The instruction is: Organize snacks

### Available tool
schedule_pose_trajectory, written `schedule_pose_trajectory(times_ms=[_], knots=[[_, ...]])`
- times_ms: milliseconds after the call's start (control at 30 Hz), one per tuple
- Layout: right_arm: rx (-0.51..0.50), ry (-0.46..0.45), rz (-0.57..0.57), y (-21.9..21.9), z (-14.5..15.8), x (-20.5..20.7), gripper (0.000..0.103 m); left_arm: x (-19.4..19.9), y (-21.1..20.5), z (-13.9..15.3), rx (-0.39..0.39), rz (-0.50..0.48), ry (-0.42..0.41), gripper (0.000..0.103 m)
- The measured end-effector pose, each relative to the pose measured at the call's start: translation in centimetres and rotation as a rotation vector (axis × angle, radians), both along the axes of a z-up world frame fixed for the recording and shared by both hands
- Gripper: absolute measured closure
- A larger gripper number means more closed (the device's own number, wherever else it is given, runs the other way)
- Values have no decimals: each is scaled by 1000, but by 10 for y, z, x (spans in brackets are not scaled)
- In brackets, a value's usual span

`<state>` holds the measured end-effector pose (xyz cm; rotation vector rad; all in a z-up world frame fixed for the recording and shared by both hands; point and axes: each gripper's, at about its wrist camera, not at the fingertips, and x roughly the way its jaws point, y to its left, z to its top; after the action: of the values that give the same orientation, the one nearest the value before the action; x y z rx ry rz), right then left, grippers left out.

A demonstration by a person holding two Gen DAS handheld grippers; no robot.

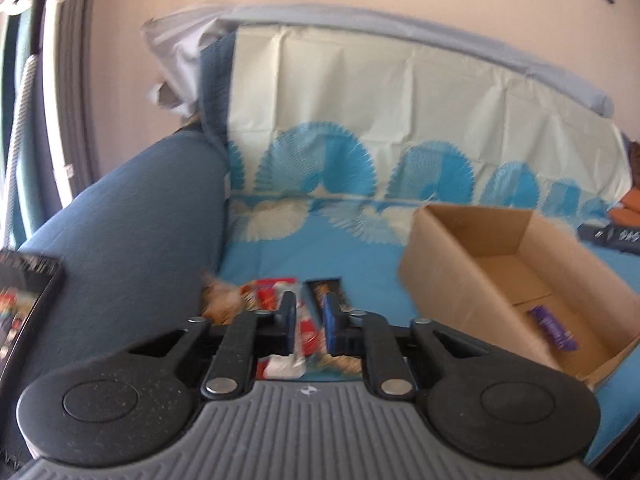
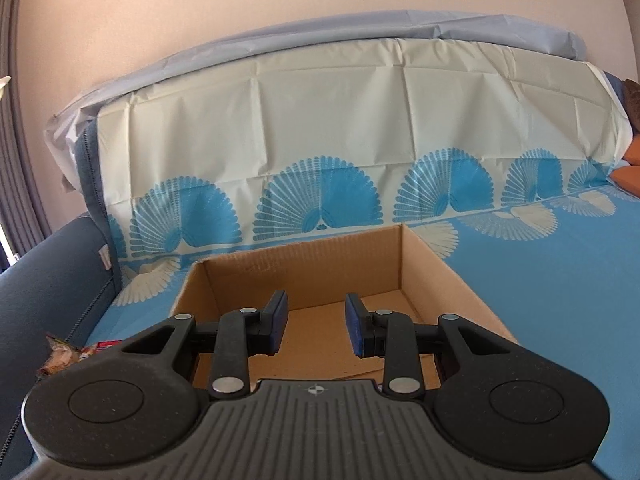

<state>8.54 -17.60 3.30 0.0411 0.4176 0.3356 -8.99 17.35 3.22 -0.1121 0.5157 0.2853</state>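
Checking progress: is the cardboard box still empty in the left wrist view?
No, a purple snack already lies on the floor of the box.

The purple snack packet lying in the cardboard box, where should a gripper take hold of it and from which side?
Grip the purple packet across its narrow middle, coming straight down through the open top of the box. It looks to lie flat on the box floor, long and slim, and the walls likely block a sideways approach.

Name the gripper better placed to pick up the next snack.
Left. The left gripper hangs right over the snack pile, jaws narrowly apart. The right gripper hangs open over the cardboard box.
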Motion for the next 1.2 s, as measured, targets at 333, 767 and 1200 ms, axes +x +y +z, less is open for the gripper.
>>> schedule_pose_trajectory(times_ms=[333, 767, 1200], knots=[[32, -116, 376, 84, 6, -67, 70, -9, 25, -40, -93, 110, 129, 93], [-188, 51, 459, 217, -73, -57, 27, -2, 44, -52, -183, 150, 149, 92], [-220, 328, 458, 252, -146, 17, 7, 27, 51, -63, -229, 111, 142, 70]])
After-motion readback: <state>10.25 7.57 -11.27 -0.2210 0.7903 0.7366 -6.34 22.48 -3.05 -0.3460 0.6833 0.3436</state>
